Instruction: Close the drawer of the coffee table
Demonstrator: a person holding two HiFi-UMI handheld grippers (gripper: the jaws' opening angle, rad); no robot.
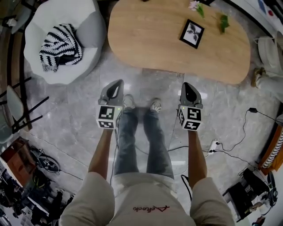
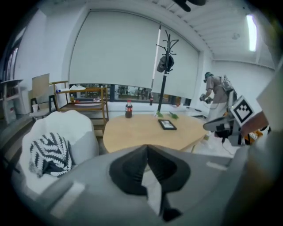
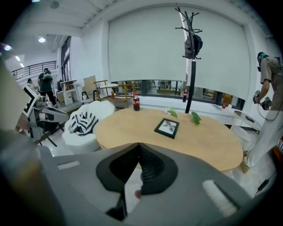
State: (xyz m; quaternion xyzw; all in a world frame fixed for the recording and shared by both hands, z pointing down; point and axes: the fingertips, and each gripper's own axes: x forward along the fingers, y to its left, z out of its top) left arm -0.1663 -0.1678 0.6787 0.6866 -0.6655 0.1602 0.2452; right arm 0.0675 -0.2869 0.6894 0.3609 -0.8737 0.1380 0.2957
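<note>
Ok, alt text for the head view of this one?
Looking down, a person stands before a wooden coffee table, the left hand-held gripper and right hand-held gripper both shut and empty. A framed picture lies on the table; a white beanbag with a striped cushion sits upper left.

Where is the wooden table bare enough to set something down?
Tabletop: left half, from rounded end to picture frame, is bare except a bottle at the far edge; also the near strip. Crowded: far right, around green sprigs and flower.
</note>
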